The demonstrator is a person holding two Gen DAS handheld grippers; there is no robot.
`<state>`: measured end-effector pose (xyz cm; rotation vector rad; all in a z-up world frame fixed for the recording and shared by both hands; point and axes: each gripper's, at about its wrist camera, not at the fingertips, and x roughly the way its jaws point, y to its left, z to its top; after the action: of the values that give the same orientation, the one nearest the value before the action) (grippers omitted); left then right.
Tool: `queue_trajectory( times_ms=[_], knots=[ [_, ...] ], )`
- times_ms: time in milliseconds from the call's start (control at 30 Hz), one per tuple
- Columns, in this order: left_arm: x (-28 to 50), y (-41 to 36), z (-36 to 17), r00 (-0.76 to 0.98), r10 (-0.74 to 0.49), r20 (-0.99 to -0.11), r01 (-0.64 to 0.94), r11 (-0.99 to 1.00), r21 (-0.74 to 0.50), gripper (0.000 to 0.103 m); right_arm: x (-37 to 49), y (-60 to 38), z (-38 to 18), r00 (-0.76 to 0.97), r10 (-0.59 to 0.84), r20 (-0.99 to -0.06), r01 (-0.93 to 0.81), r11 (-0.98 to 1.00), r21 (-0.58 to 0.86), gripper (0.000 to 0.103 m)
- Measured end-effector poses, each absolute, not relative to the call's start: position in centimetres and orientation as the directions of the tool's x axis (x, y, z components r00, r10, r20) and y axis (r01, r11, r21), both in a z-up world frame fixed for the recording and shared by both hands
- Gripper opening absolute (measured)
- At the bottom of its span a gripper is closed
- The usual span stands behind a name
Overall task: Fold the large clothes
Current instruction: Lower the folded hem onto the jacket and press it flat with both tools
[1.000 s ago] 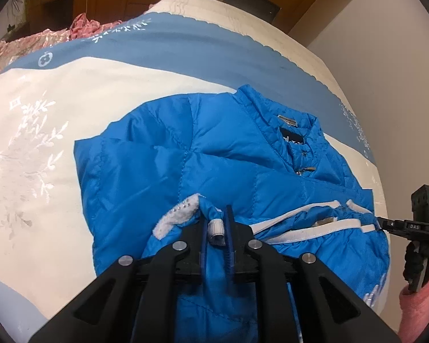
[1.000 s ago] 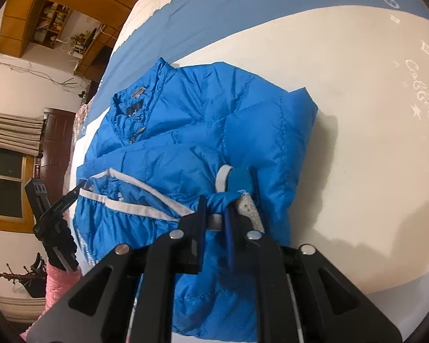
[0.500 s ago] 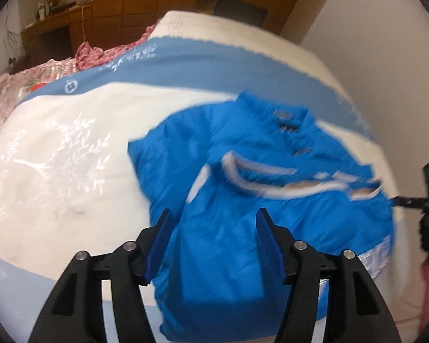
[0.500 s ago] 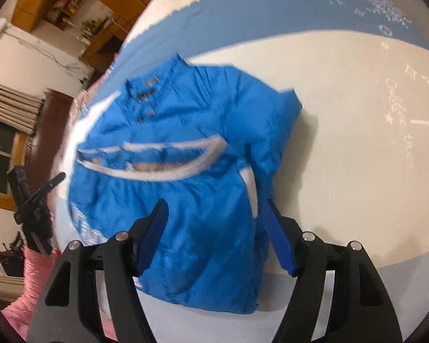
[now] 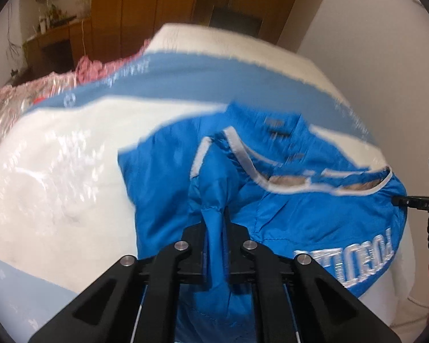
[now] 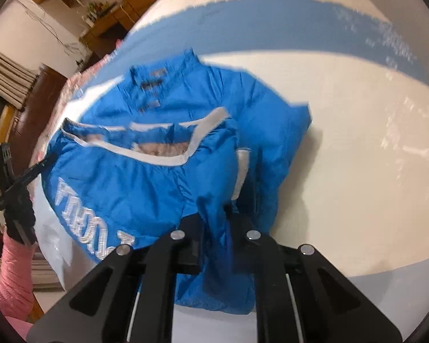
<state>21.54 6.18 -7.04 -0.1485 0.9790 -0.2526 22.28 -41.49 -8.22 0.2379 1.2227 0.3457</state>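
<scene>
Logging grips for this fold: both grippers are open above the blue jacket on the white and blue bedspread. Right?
Not open. The left gripper and the right gripper are each shut on a pinch of the blue jacket, as each wrist view shows. It does lie on the bedspread.

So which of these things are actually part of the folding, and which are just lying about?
Part of the job:
- blue jacket
- left gripper, shut on jacket fabric
- right gripper, also shut on it

Just lying about:
- white and blue bedspread underneath
- pink cloth at the far edge
- wooden cabinets
</scene>
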Motion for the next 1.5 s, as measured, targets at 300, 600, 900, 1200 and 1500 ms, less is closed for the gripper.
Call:
queue_trajectory(
  times_ms=[300,600,900,1200,1500],
  knots=[
    [27.9,5.6,-3.1,0.652,-0.243,-0.718,0.115,0.968,-0.224,0.007,29.4,-43.0,-4.5,0.402,0.381,-0.833,-0.095,0.922,0.376,0.009],
    [34.9,4.5,-7.9,0.604,-0.170,-0.779,0.061,0.984,-0.167,0.007,36.2,-43.2,-10.4,0.334,0.360,-0.871,-0.004,0.925,0.380,0.009],
    [36.5,5.2,-14.4,0.516,-0.128,-0.847,0.017,0.990,-0.140,0.012,38.3,-43.0,-16.1,0.258,0.357,-0.898,0.069,0.920,0.386,0.011],
    [36.6,4.8,-15.9,0.504,-0.102,-0.858,0.013,0.994,-0.110,0.019,38.4,-42.3,-18.0,0.240,0.311,-0.920,0.098,0.935,0.342,0.016],
    [35.3,6.4,-11.0,0.537,-0.080,-0.840,-0.045,0.991,-0.123,0.028,34.9,-42.6,-13.2,0.308,0.225,-0.924,0.072,0.963,0.259,0.031]
  ],
)
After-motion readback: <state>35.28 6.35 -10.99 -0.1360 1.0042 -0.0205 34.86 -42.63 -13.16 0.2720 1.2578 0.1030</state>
